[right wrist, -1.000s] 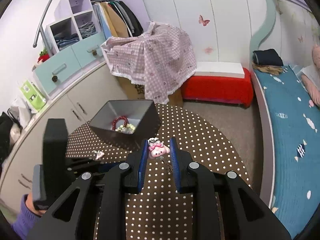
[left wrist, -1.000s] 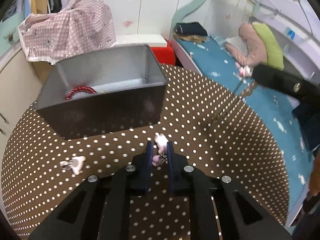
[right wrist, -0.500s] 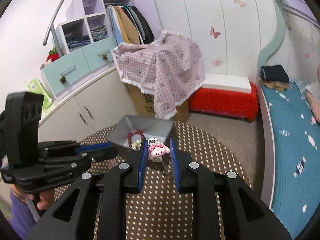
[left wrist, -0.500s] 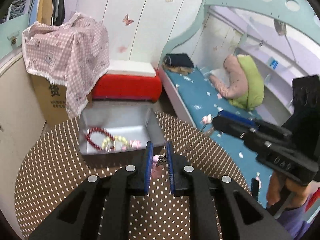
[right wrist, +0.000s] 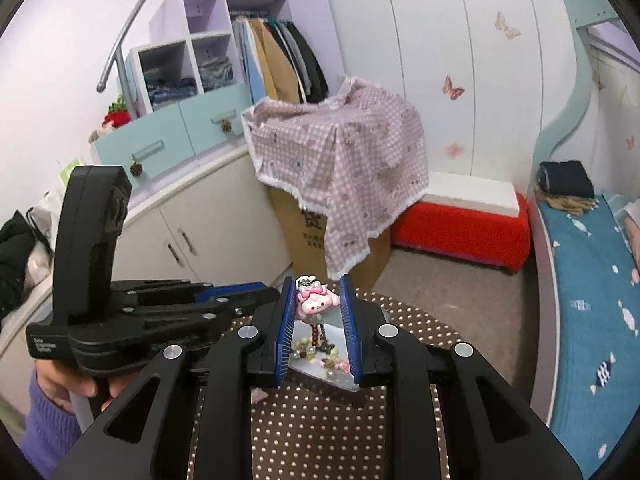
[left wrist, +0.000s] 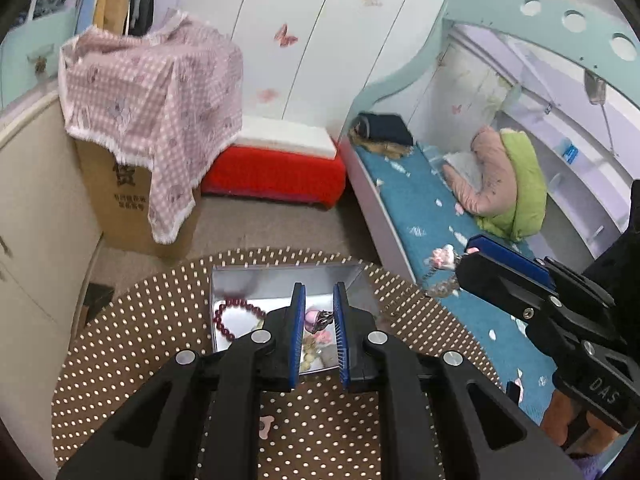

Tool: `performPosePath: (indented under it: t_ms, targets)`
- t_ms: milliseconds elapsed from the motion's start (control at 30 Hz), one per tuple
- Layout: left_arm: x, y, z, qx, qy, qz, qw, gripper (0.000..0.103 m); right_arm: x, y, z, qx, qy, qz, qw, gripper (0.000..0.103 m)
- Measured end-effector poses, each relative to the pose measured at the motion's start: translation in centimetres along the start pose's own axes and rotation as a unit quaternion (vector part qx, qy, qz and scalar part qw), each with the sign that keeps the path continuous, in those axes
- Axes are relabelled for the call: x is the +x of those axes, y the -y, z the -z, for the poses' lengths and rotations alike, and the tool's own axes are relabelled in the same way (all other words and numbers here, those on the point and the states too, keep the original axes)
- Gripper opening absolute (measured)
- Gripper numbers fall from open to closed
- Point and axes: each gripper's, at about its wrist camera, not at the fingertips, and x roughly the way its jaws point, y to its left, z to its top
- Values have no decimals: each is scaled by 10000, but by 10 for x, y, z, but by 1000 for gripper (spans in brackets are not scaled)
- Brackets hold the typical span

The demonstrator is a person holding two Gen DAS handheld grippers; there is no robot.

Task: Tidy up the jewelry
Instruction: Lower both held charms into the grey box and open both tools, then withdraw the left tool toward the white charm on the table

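My left gripper (left wrist: 319,304) is shut on a pink charm with a metal clasp (left wrist: 317,317) and holds it high above the grey metal box (left wrist: 280,276). The box holds a red bead bracelet (left wrist: 234,314) and pale beads. My right gripper (right wrist: 318,298) is shut on a pink bunny charm (right wrist: 316,304) whose beaded chain (right wrist: 318,334) hangs down over the same box (right wrist: 340,376). The right gripper also shows in the left wrist view (left wrist: 460,258), to the right of the box.
The box stands on a round table with a brown dotted cloth (left wrist: 140,340). A small pink piece (left wrist: 264,426) lies on the cloth near me. A blue bed (left wrist: 432,216) lies right of the table; a red bench (left wrist: 276,172) and a covered carton (left wrist: 148,92) stand beyond.
Both grippers have risen well above the table with their charms still held. The box now looks smaller and lies below both grippers.
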Motion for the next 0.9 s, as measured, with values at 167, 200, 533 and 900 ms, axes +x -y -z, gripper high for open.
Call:
performPosePath:
  t_ms: [167,200,533,900]
  targets:
    - [28,-13,14,-67,-350,-125,9993,13,44,4,17,56,-486,79,9988,23]
    - [31,-14,16,-72,-385,-139,9991,13,50,6,22,81,-565,88,9983,23]
    - [49,-19,32,-37,-618,-312,9976,14,85,20,49,238,-969,165,9949,24]
    - [17,-16,35,-138,-200,-369,9990,53,63,23,49,369,-758,252,9961,48]
